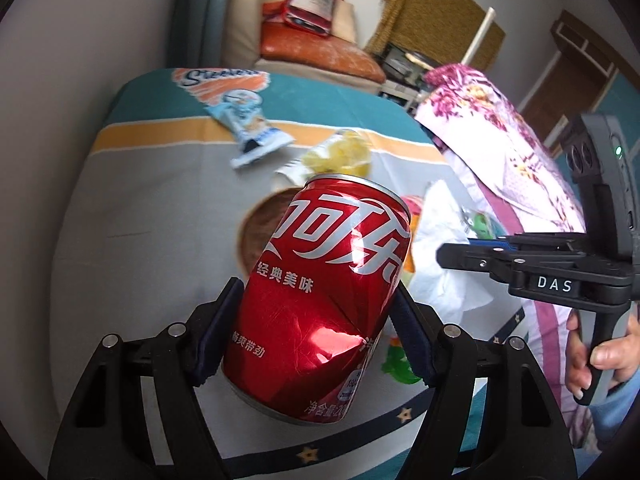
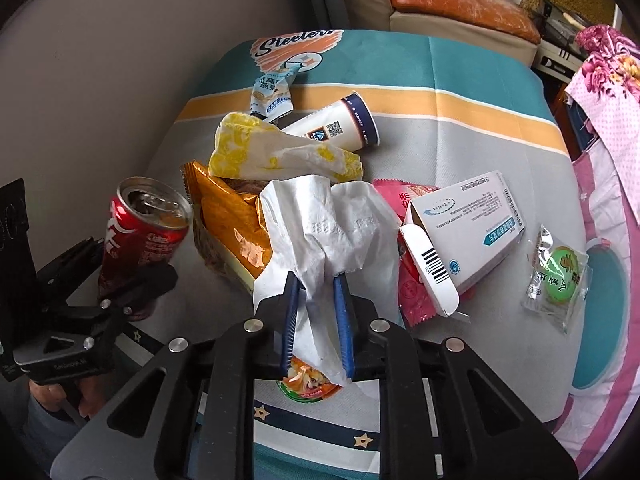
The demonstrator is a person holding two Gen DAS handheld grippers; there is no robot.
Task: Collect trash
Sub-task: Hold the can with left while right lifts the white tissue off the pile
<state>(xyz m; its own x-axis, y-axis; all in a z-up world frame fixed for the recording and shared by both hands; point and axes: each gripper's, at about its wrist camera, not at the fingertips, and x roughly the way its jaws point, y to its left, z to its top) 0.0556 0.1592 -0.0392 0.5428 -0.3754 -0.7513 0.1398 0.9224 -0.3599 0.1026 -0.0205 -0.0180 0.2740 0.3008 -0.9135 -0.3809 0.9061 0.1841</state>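
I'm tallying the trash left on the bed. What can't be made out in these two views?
- Round packet, right wrist view: mostly hidden by the tissue and right gripper.
- Brown item, left wrist view: blocked by the can in the left gripper.
- Wrapper, left wrist view: print blurred.

Bare cloth [image 2: 460, 136] far right (open passage), litter crowding centre, white box [image 2: 464, 232] alongside
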